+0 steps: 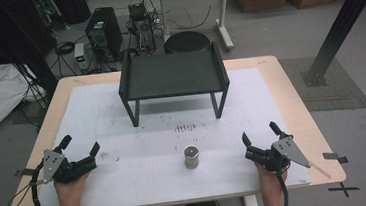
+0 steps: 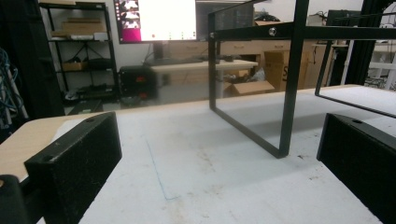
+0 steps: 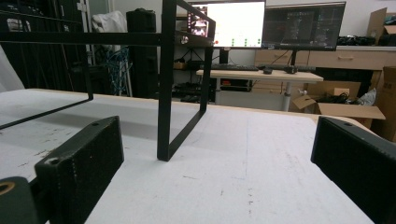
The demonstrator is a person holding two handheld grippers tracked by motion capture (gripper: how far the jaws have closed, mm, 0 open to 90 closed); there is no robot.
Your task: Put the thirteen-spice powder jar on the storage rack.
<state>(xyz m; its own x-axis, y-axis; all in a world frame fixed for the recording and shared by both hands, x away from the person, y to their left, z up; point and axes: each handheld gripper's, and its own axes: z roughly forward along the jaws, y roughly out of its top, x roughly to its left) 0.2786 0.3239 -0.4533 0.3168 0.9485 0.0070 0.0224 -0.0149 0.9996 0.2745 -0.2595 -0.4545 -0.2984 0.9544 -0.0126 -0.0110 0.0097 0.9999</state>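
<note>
White mat (image 1: 136,112) bare around can (image 1: 191,156)

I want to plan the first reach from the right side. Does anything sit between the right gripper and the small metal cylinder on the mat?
Nothing visible does. In the high view the right gripper rests with its jaws open near the mat's right edge, and only bare white mat lies between it and the metal cylinder. The black stand is farther back, off that line.

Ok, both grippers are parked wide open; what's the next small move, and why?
Probably slide the right gripper inward toward the metal cylinder. It stands upright and untouched between both open grippers, slightly nearer the right one, in front of the black rack.
</note>
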